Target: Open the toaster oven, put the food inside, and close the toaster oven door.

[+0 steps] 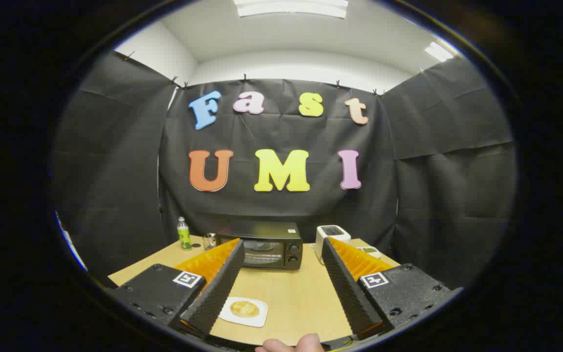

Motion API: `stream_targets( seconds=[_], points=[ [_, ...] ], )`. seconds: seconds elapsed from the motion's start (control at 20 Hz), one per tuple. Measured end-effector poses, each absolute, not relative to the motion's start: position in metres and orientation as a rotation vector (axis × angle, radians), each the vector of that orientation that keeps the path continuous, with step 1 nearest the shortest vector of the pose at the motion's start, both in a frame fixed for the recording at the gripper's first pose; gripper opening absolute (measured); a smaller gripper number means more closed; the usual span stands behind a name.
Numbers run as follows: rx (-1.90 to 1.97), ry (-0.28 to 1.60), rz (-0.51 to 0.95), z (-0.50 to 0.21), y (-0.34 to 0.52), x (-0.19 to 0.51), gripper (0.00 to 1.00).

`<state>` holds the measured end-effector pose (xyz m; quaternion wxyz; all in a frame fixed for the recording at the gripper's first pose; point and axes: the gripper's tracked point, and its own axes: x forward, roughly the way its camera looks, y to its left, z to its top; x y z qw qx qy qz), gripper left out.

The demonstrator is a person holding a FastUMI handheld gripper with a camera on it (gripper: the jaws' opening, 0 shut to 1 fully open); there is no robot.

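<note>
Toaster oven shut; bun on plate; hand-held gripper spread.

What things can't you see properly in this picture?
- Toaster oven: inside too dim through its door glass, gripper view.
- Plate under the food: near corner hidden by a finger.
- Jar beside the bottle: too small to tell contents.
- Gripper: open, holding nothing.
</note>
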<state>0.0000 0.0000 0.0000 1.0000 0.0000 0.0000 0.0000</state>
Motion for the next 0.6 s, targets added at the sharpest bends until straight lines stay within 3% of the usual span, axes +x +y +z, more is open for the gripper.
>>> stream_targets(
  seconds=[0.6],
  points=[
    [-0.008,0.000,-0.005,0.0011,0.0001,-0.0052,1.00]
  ],
)
